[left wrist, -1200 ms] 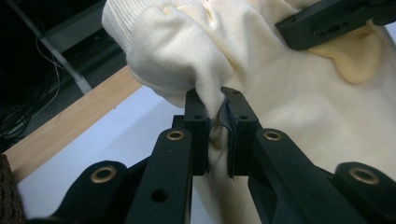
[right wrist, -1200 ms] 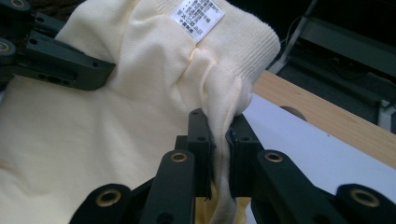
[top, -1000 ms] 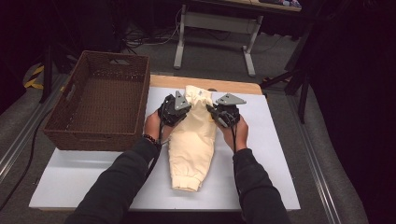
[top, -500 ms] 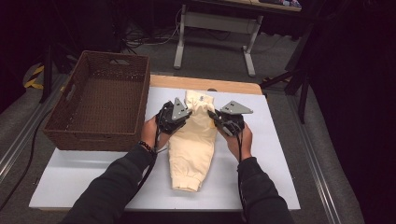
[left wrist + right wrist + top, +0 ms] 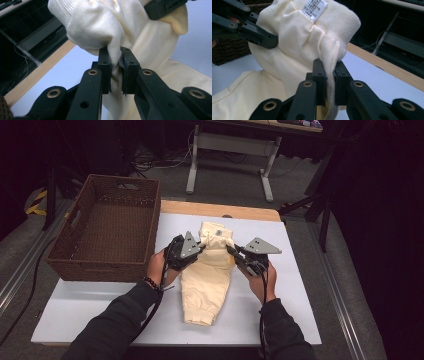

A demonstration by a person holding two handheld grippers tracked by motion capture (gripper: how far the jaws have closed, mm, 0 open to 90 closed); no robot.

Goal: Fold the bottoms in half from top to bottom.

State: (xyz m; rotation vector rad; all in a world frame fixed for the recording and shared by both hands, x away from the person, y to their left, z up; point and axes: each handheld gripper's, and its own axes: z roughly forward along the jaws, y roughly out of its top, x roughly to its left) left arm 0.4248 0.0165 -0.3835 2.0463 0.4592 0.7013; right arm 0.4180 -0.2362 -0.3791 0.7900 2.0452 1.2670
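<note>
Both forearms wear dark sleeves, with a beaded bracelet (image 5: 151, 283) at the left wrist. Black grippers carry brass-coloured rivets, grey three-cornered plates, trailing black cables

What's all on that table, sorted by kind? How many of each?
Cream garment: 1, pinched at its ribbed end by both tools
Brown wicker basket: 1
Hand-held grippers: 2, left gripper and right gripper
Total: 4

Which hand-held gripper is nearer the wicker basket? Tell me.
Left. The left hand-held gripper, shut on the cream sweatpants, sits just beside the wicker basket; the right hand-held gripper grips the sweatpants' far side, farther away.
</note>
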